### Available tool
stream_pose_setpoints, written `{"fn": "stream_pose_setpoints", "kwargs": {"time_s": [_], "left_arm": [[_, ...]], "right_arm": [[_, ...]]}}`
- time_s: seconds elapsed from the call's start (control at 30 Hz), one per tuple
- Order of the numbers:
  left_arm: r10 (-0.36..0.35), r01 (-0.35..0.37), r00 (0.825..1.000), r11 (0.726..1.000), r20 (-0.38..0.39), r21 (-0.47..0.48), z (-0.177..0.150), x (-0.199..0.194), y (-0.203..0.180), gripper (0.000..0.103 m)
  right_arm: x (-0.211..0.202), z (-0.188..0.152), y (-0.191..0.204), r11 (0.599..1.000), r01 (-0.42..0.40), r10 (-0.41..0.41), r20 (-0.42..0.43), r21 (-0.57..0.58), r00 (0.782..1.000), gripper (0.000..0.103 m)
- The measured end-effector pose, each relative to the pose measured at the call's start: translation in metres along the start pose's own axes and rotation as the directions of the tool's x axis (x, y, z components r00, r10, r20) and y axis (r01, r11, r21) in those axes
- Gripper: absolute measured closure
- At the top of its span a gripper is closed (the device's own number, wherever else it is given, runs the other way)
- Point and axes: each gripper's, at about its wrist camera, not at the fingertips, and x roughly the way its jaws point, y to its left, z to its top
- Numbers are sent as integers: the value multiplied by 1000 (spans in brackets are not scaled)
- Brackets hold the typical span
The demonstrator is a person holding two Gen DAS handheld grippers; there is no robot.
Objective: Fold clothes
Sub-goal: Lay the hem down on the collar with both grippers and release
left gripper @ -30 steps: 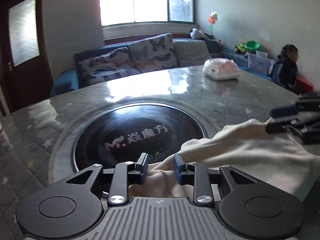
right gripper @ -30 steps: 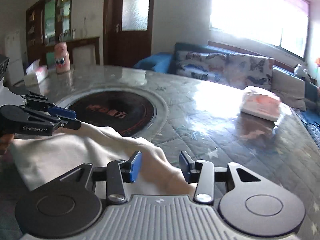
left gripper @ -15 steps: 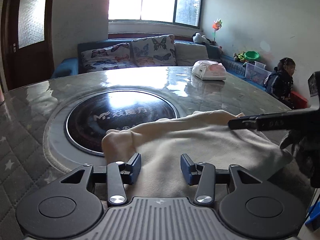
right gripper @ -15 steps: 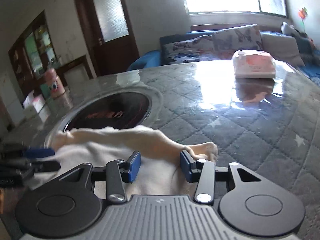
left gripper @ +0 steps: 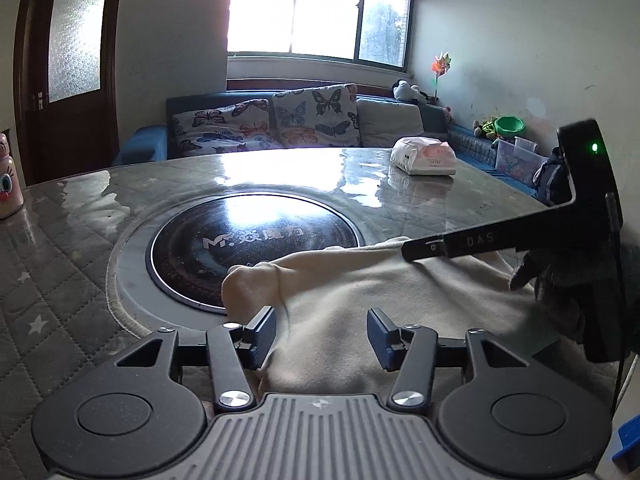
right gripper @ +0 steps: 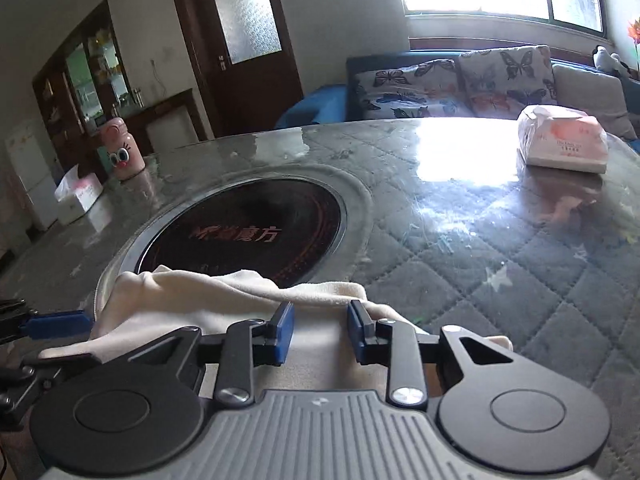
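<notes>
The left gripper (left gripper: 321,332), which pinched the cream garment (left gripper: 360,292) a second ago, has just been opening and stands released over it; the right gripper (right gripper: 320,330) has been closing, its pads not yet pressing cloth. A tissue pack (right gripper: 560,142) sits far right. The garment lies rumpled at the tabletop's (right gripper: 480,240) near edge, overlapping the black hotplate (left gripper: 252,248).

Each hand-held gripper (left gripper: 321,333) has a matte black frame with two round discs, silver screws on the finger links and blue pads (left gripper: 262,332) — behind them a grey ribbed body. The right hand-held gripper (right gripper: 320,331) carries a green light, the letters "DAS" and a thin black cable.
</notes>
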Motion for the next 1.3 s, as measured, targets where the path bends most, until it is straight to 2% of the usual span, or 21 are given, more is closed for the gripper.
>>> {"fn": "stream_pose_setpoints", "kwargs": {"time_s": [0.17, 0.27, 0.4, 0.47, 0.57, 0.67, 0.77, 0.83, 0.97, 1.03, 1.1, 1.2, 1.3], "left_arm": [[-1, 1, 1000, 1000, 4, -13, -4, -2, 1, 46], [-3, 3, 1000, 999, 1, -33, -6, -2, 3, 46], [12, -13, 1000, 998, -5, -54, -10, -8, 10, 45], [20, -21, 1000, 997, -10, -70, -13, -11, 14, 45], [22, -23, 1000, 996, -14, -89, -18, -18, 17, 45], [16, -18, 1000, 994, -17, -104, -24, -23, 18, 45], [9, -11, 1000, 993, -16, -117, -29, -26, 18, 45], [4, -6, 1000, 992, -13, -124, -32, -28, 17, 47], [-11, 11, 1000, 992, 4, -127, -34, -30, 16, 52], [-10, 12, 1000, 993, 20, -119, -34, -31, 16, 54], [-14, 17, 999, 993, 30, -113, -34, -31, 16, 63], [-25, 29, 999, 992, 35, -123, -34, -30, 21, 73], [-27, 31, 999, 990, 31, -136, -35, -31, 25, 79]], "right_arm": [[-2, 6, 29, 994, -21, 22, 8, -105, 1000, 73], [12, 7, 48, 986, -58, 54, -26, -159, 998, 70], [32, 9, 69, 970, -56, 43, -57, -236, 997, 63], [35, 13, 76, 965, -66, 53, -57, -252, 997, 63], [29, 20, 87, 953, -117, 106, -55, -278, 993, 63], [24, 28, 104, 928, -200, 185, -76, -313, 980, 63], [26, 33, 123, 891, -280, 253, -123, -357, 960, 65], [32, 35, 137, 864, -306, 266, -154, -399, 952, 65], [52, 36, 155, 834, -304, 233, -206, -460, 950, 73], [60, 35, 160, 821, -310, 216, -242, -479, 946, 81], [64, 34, 163, 809, -314, 205, -261, -498, 943, 97], [58, 36, 162, 802, -306, 207, -242, -513, 948, 99], [51, 43, 157, 826, -289, 227, -183, -484, 956, 99]]}}
